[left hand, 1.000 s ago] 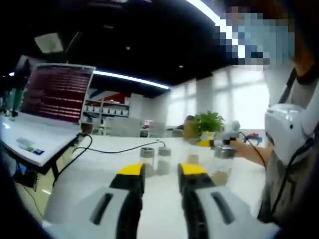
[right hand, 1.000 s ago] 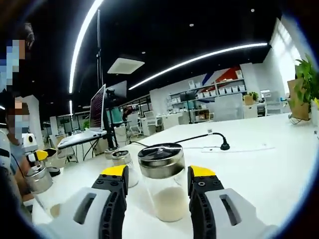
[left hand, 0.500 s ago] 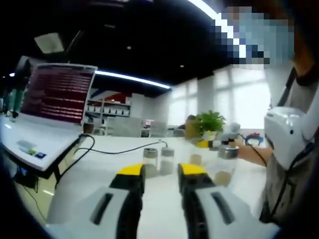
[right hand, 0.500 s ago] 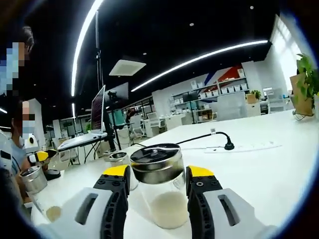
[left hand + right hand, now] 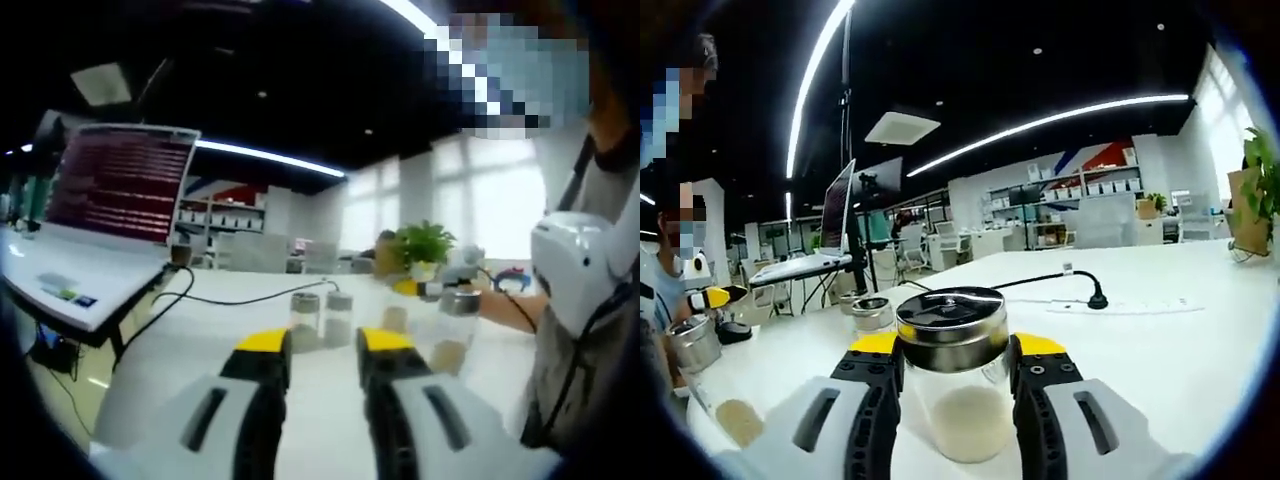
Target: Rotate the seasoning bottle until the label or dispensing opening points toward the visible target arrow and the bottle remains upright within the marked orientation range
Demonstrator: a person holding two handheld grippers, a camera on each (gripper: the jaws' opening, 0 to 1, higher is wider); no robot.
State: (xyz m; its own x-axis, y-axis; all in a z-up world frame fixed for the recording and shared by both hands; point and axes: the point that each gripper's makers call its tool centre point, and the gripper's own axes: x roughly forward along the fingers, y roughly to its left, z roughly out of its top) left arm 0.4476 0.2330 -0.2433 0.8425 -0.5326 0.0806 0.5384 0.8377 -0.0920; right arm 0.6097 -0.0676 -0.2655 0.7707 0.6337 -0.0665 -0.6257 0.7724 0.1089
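The right tool (image 5: 952, 352) has its jaws closed against the sides of the seasoning bottle (image 5: 952, 385), just under the metal cap (image 5: 952, 325). The bottle stands upright on the white desk (image 5: 1160, 340), near the desk edge closest to the tool, with pale powder filling its lower part. In the left gripper view the same bottle (image 5: 452, 335) appears near the right edge of the desk, with the right tool (image 5: 430, 288) on it.

The left tool (image 5: 325, 345) hangs above the desk with its jaws narrowly apart and nothing between them. Two smaller shakers (image 5: 320, 318) stand well beyond it, toward the middle of the desk. A laptop (image 5: 95, 225) sits on a stand off the left edge.

No arrow or orientation mark can be made out, and no label is visible on the bottle.

Procedure for the turn, as judged:
- Keep the grip level under the cap.
- Rotate about the vertical axis only.
- Keep the base flat on the desk.
- Stop once the opening faces the arrow.
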